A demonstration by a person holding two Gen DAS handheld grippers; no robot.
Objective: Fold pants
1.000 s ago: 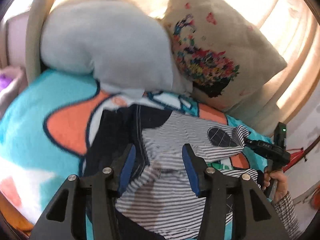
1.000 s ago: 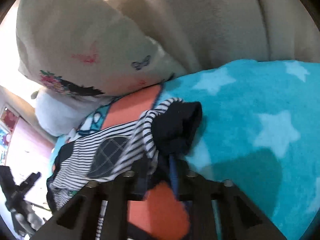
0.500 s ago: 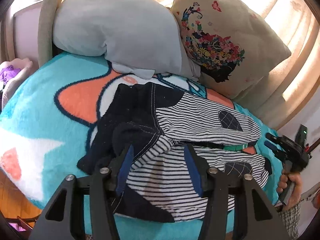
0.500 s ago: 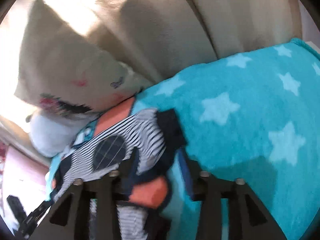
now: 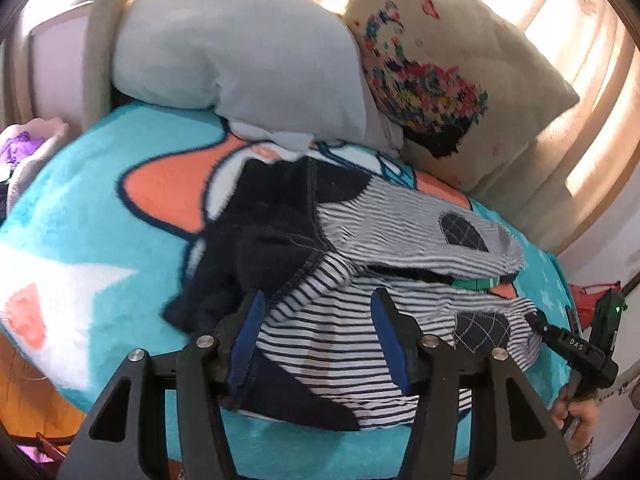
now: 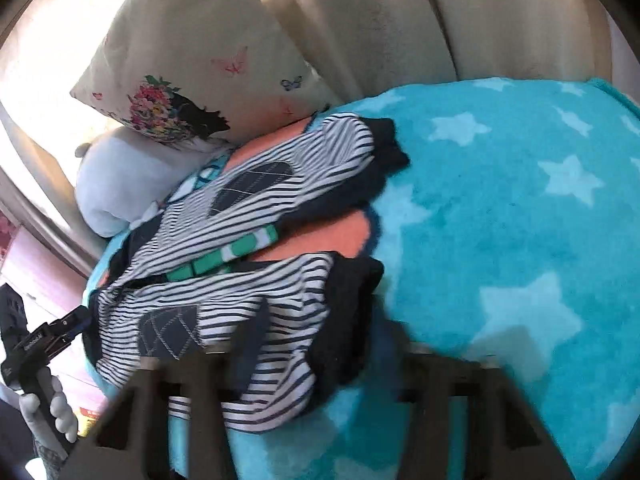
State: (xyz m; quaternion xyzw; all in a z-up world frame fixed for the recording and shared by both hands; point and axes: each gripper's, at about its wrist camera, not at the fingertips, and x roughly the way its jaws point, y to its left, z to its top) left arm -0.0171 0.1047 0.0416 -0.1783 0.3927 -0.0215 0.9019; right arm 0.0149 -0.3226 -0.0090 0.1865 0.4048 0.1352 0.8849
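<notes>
Now both grippers hover open over the striped pants [image 5: 360, 320], spread on the star blanket [image 5: 100, 240].
Left wrist: left gripper [image 5: 316, 340], jaws apart, empty, above the bunched navy waistband [image 5: 260, 248]; grabbing there risks a lumpy fold.
Right wrist: right gripper [image 6: 320, 356], blurred, jaws apart over the near navy cuff [image 6: 348, 312]; it may pinch blanket.

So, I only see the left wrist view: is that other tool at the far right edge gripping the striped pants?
Observer: No. In the right wrist view the right tool is open and blurred. Its fingers sit either side of the near cuff of the striped pants.
Visitor: And the other leg?
Observer: The far cuff is dark too, and it lies apart from the near one.
Visitor: What lies beyond the cuffs?
Observer: More of the turquoise blanket, patterned with pale stars.
</notes>
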